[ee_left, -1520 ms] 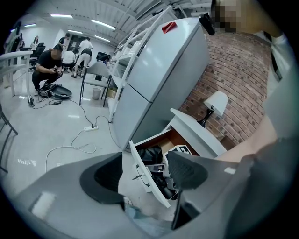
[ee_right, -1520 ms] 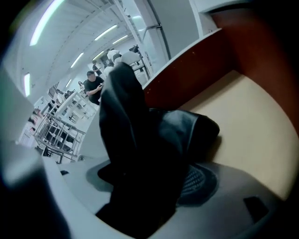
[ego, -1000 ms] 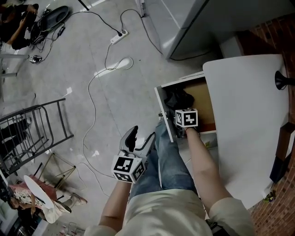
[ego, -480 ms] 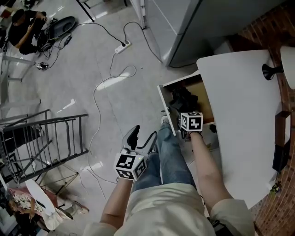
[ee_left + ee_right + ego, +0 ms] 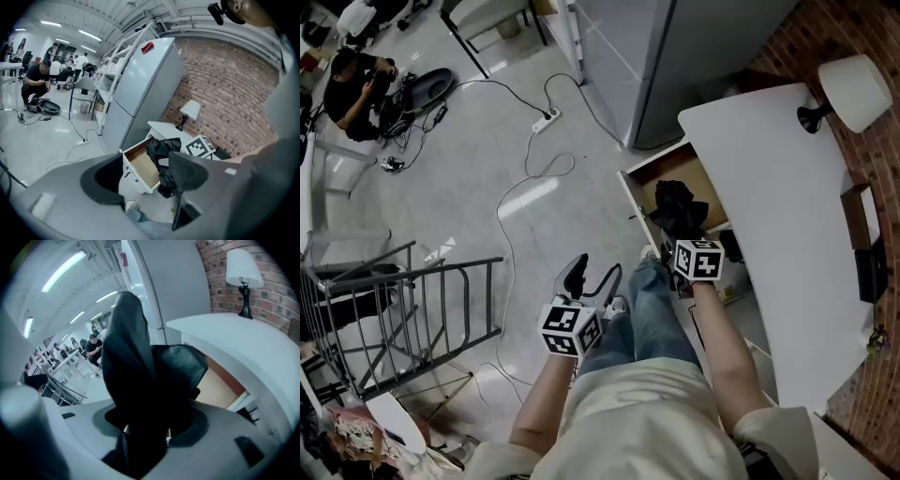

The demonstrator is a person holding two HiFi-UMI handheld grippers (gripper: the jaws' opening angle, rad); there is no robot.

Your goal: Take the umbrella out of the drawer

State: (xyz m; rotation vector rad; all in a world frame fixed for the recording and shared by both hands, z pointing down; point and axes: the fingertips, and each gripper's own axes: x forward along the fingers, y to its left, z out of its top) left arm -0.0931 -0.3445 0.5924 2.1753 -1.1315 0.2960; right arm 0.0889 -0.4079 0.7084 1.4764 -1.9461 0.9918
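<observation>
Right claw (image 5: 150, 425): clenched on the umbrella (image 5: 136, 376). The right gripper view shows the black, folded fabric packed between the two jaws, which stand partly apart because of its bulk. The pads press on it from both sides. One long fold rises straight up past the jaws and a looser bunch spreads to the right.

Umbrella, location: in the head view it is a dark bundle just ahead of the right claw's marker cube, lying over the near part of the open drawer (image 5: 630, 202). The left gripper view shows it held up at the drawer's front corner, above the wooden bottom. Whether its lower end is clear of the drawer rim cannot be confirmed.

Drawer: pulled out from under the white desk (image 5: 769, 187), with its brown interior exposed.

Left claw (image 5: 147, 176): released. Its jaws stand wide apart and nothing sits between them; only the floor, the drawer front and the person's shoe show through the gap. In the head view it hangs over the person's left knee, well apart from the drawer and the umbrella.

Surroundings: a lamp (image 5: 848, 89) stands at the far end of the desk by a brick wall. A grey refrigerator (image 5: 675, 56) stands just beyond the drawer.
</observation>
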